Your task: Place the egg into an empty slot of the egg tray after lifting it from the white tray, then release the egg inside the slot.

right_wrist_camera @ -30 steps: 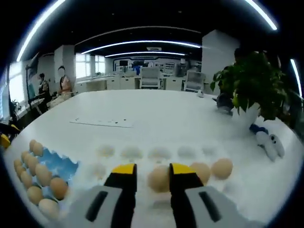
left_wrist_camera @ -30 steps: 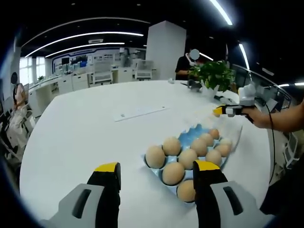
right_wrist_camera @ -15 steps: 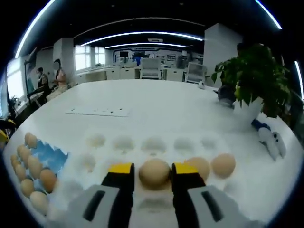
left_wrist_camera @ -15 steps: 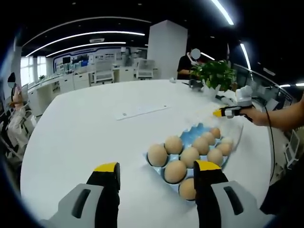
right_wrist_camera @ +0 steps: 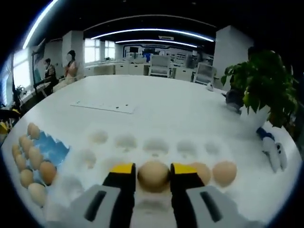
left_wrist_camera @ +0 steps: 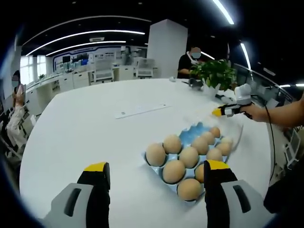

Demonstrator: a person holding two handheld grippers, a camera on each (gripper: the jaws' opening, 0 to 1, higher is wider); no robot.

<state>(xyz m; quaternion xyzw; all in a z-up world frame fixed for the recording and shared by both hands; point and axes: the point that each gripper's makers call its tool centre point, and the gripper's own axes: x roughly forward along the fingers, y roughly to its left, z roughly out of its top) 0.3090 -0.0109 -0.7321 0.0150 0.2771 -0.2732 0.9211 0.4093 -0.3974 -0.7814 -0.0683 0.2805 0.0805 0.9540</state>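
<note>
The egg (right_wrist_camera: 154, 176) sits pinched in my right claw (right_wrist_camera: 153, 172), just over the white tray (right_wrist_camera: 156, 145). My left claw (left_wrist_camera: 154, 178) is spread wide and holds nothing. I should lift slowly, squeeze softly, then go left to a blue egg tray (right_wrist_camera: 50, 148) slot with no egg.
</note>
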